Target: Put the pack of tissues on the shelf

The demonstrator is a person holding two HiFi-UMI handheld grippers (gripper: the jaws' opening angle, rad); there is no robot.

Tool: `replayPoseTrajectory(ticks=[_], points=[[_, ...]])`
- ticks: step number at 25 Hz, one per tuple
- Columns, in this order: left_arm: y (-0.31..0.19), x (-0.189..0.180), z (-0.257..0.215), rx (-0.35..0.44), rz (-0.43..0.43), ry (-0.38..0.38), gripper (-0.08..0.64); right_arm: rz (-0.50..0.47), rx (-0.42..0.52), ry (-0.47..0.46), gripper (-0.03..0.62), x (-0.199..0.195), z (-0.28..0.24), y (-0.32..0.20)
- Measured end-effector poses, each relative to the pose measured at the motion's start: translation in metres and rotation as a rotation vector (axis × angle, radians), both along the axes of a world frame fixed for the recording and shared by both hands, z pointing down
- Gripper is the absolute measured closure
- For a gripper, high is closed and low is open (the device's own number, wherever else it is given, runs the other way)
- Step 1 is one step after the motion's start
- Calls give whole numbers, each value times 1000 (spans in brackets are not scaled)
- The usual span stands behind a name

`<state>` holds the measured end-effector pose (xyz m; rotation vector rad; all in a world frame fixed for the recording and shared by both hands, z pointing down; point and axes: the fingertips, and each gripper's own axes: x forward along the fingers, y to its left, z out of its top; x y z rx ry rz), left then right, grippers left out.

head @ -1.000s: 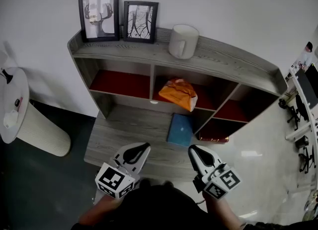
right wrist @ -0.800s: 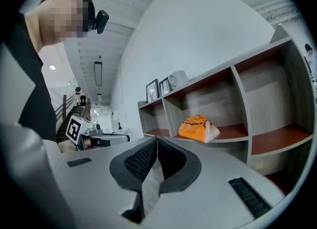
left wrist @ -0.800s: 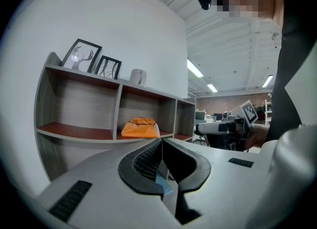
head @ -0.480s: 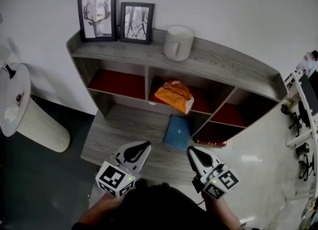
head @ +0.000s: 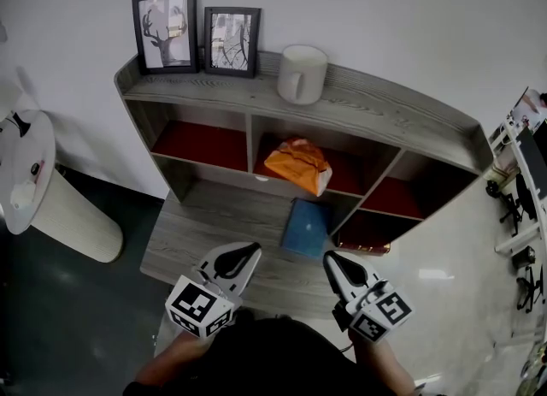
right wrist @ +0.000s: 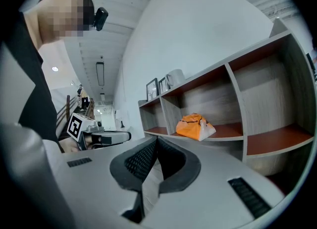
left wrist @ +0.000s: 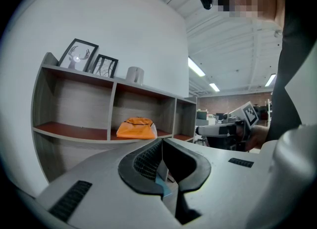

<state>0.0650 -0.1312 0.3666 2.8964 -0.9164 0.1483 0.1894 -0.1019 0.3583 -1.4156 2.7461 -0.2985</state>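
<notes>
- You see the orange pack of tissues (head: pixel 297 164), soft and a little crumpled, lying inside the middle compartment.
- You see the grey wooden shelf (head: pixel 385 110) standing upright, with red boards inside.

Ceiling strips (left wrist: pixel 197 67) give bright, even light with soft shadows inside the shelf (head: pixel 385 108), floor (head: pixel 434 274) glare at right, fisheye-bent edges and dark corners.

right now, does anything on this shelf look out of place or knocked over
Nothing is spilled or toppled. The orange tissue pack sits rumpled near the front edge of the middle compartment; the blue book lies flat on the lower ledge, outside any compartment.
</notes>
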Motion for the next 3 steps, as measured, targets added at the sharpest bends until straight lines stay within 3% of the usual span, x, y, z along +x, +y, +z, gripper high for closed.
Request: replayPoseTrajectory(ticks=[3], points=[[1, 0, 0, 0, 2, 0, 545, 1, 0, 4, 575, 0, 0, 1]])
